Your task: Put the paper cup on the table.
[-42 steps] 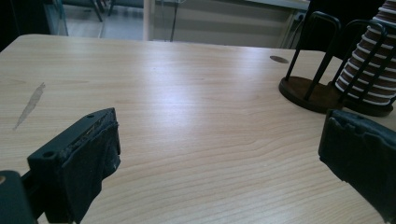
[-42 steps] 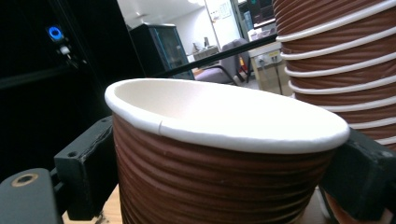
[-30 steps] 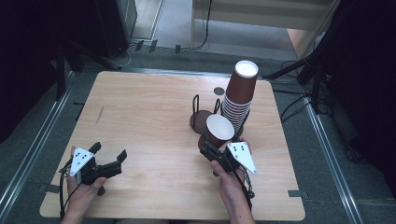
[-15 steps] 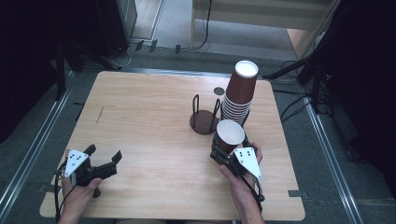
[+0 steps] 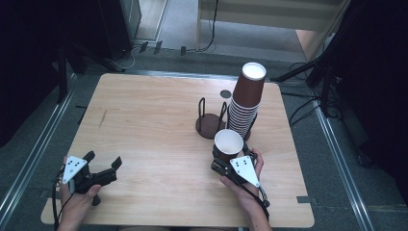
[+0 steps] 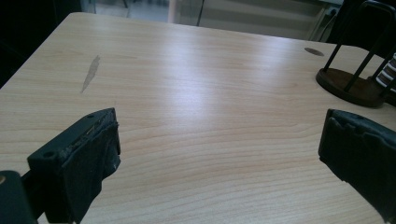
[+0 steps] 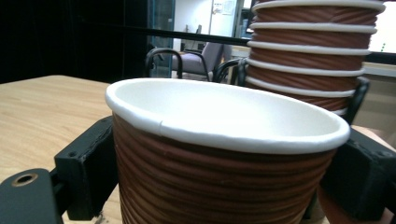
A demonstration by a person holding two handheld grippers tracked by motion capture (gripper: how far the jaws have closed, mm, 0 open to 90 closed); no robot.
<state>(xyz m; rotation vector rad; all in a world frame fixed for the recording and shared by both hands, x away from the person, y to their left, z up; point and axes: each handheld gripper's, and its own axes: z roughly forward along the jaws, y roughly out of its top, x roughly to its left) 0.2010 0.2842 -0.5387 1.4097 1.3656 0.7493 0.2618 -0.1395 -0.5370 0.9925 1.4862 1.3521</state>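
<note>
A: Item one, far left: my left tongs, jaws spread wide, holding nothing, low over the near-left of the surface. What is the risk there?

B: Small. If I swing them across carelessly they could clip the holder.

A: Item two, centre: empty wire cup holder, dark round base, upright loops.

B: Noted. Its loops stand just beside the stack, so a cup lowered off-centre would catch on a loop and tip.

A: Item three: single ribbed brown paper cup, upright, mouth up, clamped at its sides by my right tongs, near the front right.

B: Main hazard. I judge that too hard a squeeze would buckle the thin wall; too light, and the cup slips.

A: Item four, right: tall cup stack, inverted, leaning slightly.

B: The held cup sits close to it; a nudge could topple the lot.
</note>
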